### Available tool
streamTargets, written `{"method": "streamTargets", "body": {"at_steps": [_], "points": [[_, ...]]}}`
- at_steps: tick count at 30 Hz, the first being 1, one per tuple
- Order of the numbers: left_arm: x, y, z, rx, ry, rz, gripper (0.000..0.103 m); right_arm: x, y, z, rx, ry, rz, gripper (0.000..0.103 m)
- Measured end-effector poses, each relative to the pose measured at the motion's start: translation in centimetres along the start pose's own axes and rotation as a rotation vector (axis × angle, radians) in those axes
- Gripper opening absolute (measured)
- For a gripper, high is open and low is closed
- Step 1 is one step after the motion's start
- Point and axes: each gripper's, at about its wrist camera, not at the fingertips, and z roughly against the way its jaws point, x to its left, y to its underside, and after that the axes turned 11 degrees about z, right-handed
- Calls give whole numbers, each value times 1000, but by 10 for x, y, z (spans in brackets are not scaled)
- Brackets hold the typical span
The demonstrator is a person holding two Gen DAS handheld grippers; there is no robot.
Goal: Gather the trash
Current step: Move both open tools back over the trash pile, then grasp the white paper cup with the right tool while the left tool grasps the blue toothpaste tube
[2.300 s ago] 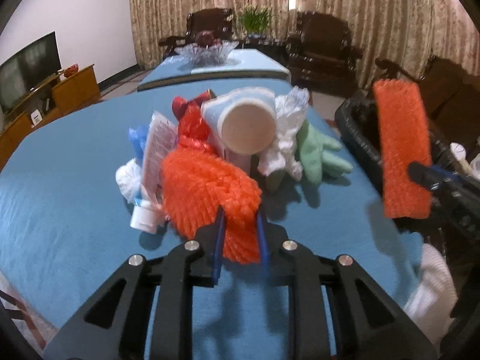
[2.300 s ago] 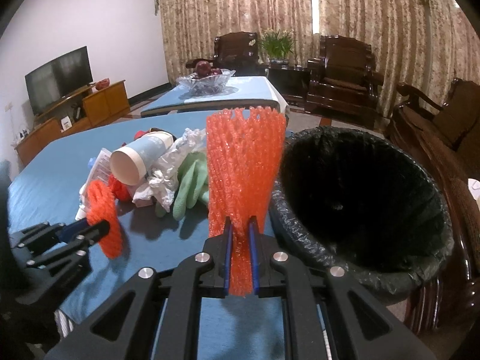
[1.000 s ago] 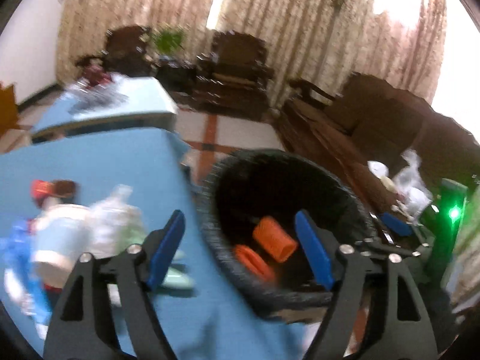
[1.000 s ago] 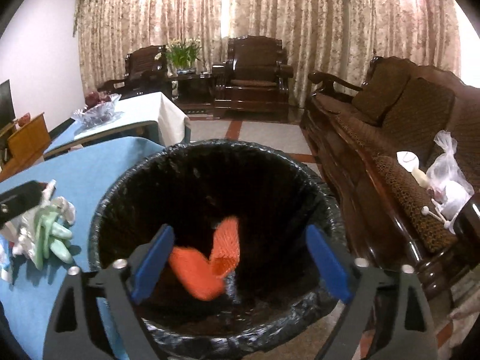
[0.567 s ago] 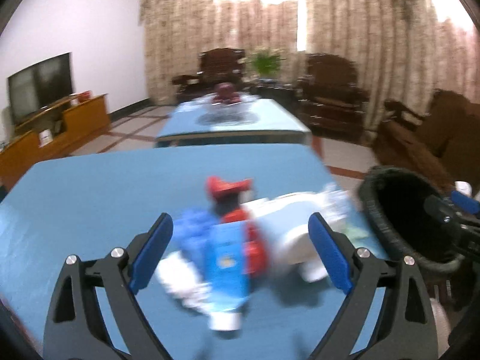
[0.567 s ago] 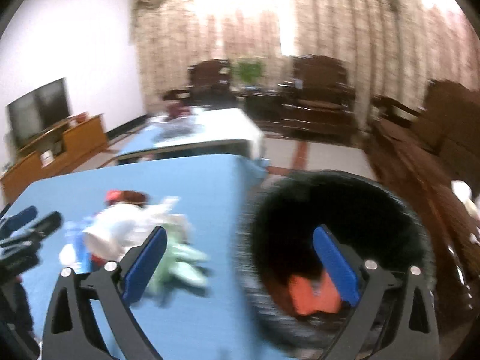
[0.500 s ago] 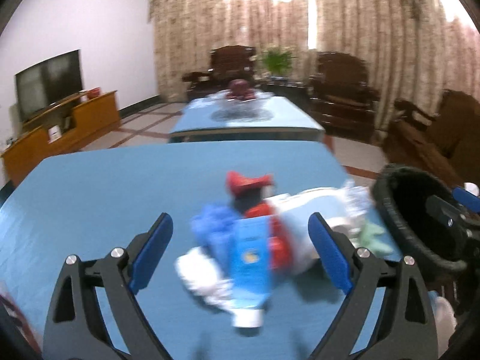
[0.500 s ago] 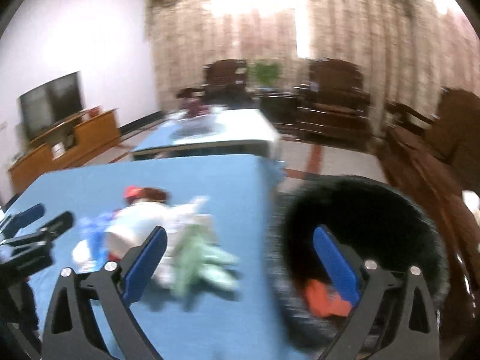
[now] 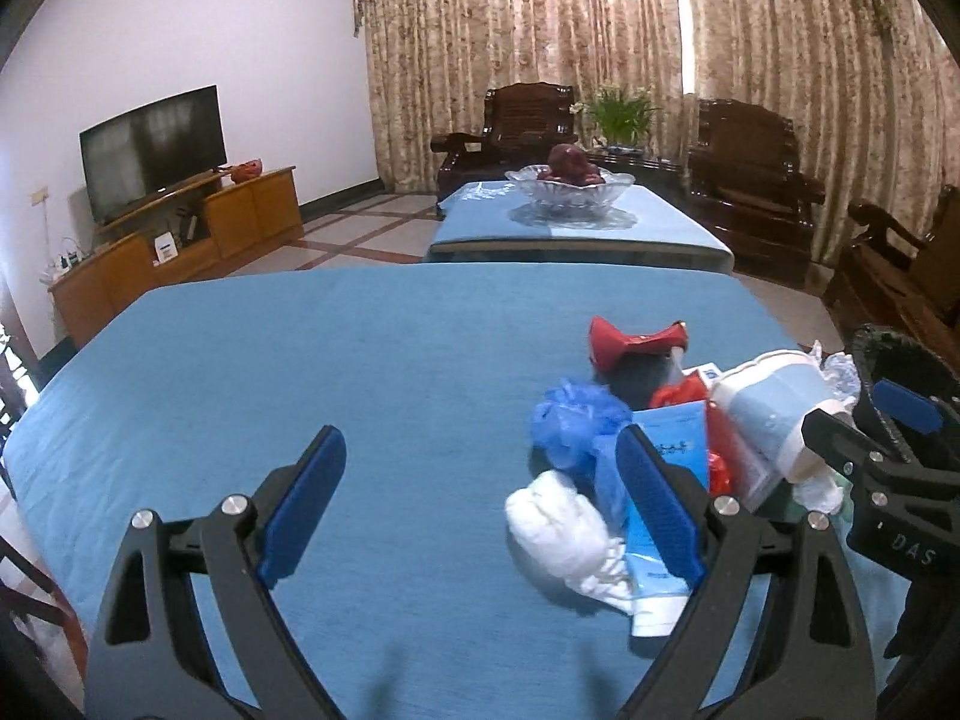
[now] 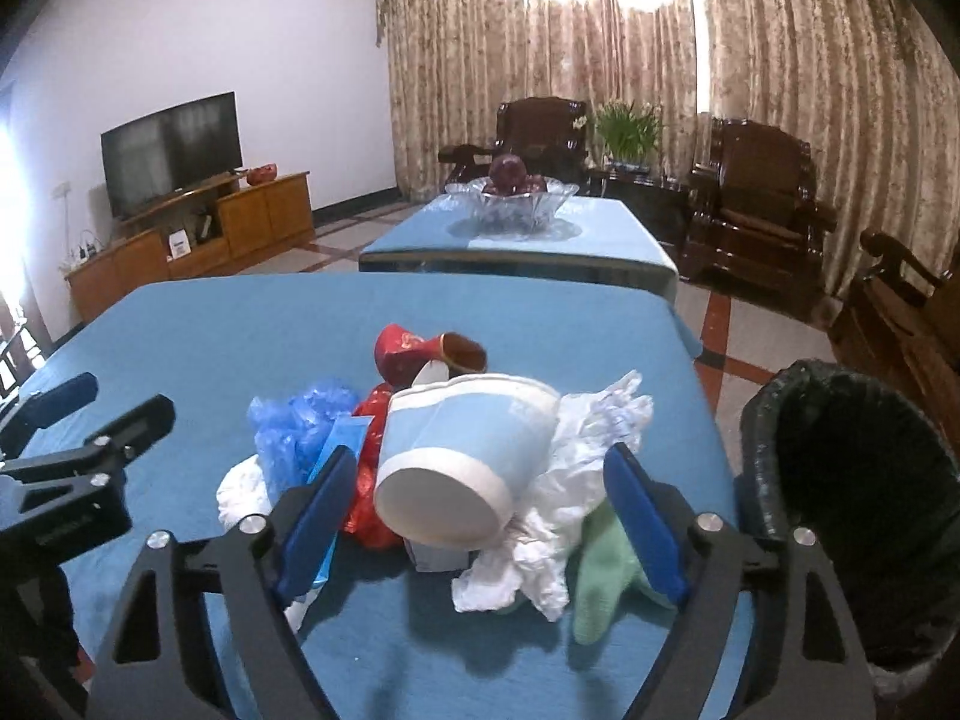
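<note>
A pile of trash lies on the blue table (image 9: 360,360). A light blue paper cup (image 10: 468,456) lies on its side on top. Around it are a white crumpled bag (image 10: 582,450), a green glove (image 10: 600,576), a blue bag (image 10: 300,420), red wrappers (image 10: 369,480) and a white tissue wad (image 9: 558,534). My right gripper (image 10: 480,504) is closing with the cup between its jaws, pads not touching it. My left gripper (image 9: 480,492) is open and holds nothing; a blue tube (image 9: 666,462) lies by its right finger. The black-lined bin (image 10: 852,480) stands at the table's right edge.
A second blue table with a glass fruit bowl (image 9: 570,186) stands behind. Dark wooden armchairs (image 9: 750,174) line the curtains, and a TV (image 9: 153,150) on a wooden cabinet is at the left. The table's left half (image 9: 270,360) holds nothing.
Both grippers let their orange foam nets fall into the bin, then swung left from the bin to face the trash pile. The right jaws have narrowed a little.
</note>
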Motion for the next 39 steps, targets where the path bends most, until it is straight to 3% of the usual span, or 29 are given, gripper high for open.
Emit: {"method": "streamTargets", "body": {"at_steps": [4,8,22,32,39], "points": [[3,0,-5,10,-3,11,89,7,2,-7,13,-27,22,74],[2,3,-9,20,-2,15,89,10,6,-15,37,-78,24,57],[-23,17,-14,48,46,-13,89,-14,16,32,-38,-106,-15,57],[-68,55,-28,143,114,-78,88,-50,48,74,-12,-29,-66,57],[-81,84,-37,199,89,-120,71,-64,58,69,6,-5,-105,57]]}}
